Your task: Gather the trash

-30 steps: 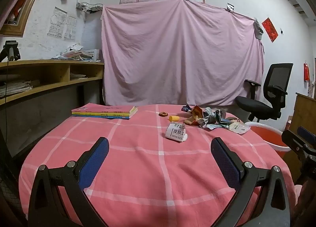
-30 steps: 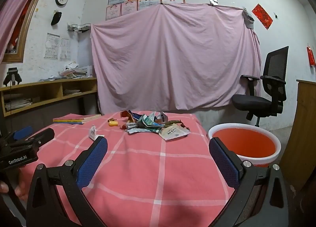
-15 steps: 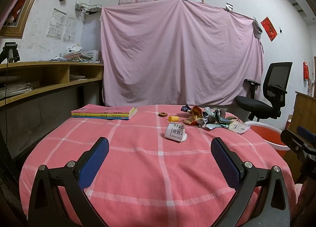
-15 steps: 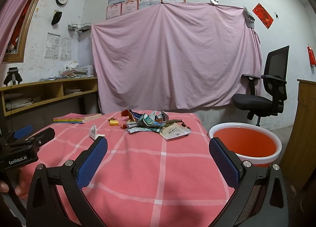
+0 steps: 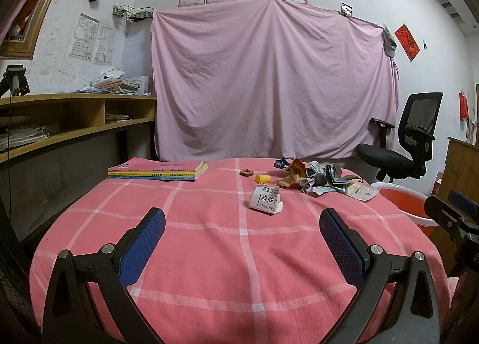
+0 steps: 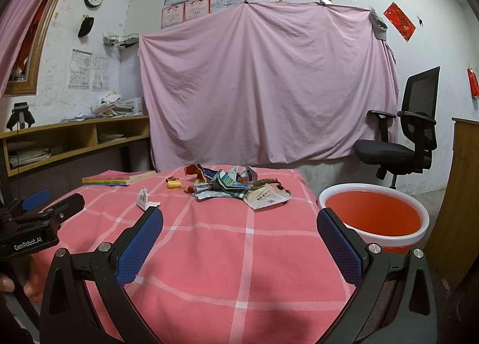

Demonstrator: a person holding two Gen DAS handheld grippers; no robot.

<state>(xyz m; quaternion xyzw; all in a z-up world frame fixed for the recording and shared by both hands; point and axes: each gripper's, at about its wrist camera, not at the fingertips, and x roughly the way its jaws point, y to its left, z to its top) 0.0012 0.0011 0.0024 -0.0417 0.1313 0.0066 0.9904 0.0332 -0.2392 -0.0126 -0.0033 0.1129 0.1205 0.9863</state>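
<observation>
A heap of crumpled wrappers (image 5: 321, 179) (image 6: 230, 185) lies at the far right of the round table with the pink checked cloth (image 5: 209, 242) (image 6: 239, 248). Nearer sits a white crumpled packet (image 5: 266, 202) (image 6: 144, 198), with a yellow cap (image 5: 262, 178) (image 6: 174, 184) and a small brown scrap (image 5: 246, 172) behind it. An orange basin with a white rim (image 6: 374, 218) (image 5: 401, 203) stands on the floor right of the table. My left gripper (image 5: 242, 242) is open above the near cloth, holding nothing. My right gripper (image 6: 239, 242) is open too, well short of the heap.
A stack of thin books (image 5: 158, 171) (image 6: 116, 177) rests at the table's far left. A black office chair (image 5: 404, 146) (image 6: 401, 140) stands at the right, by a wooden cabinet (image 6: 461, 194). Wooden shelves (image 5: 60, 122) run along the left wall. A pink sheet (image 5: 269, 89) hangs behind.
Both views have shifted only slightly. Both grippers stay open and the trash has not moved.
</observation>
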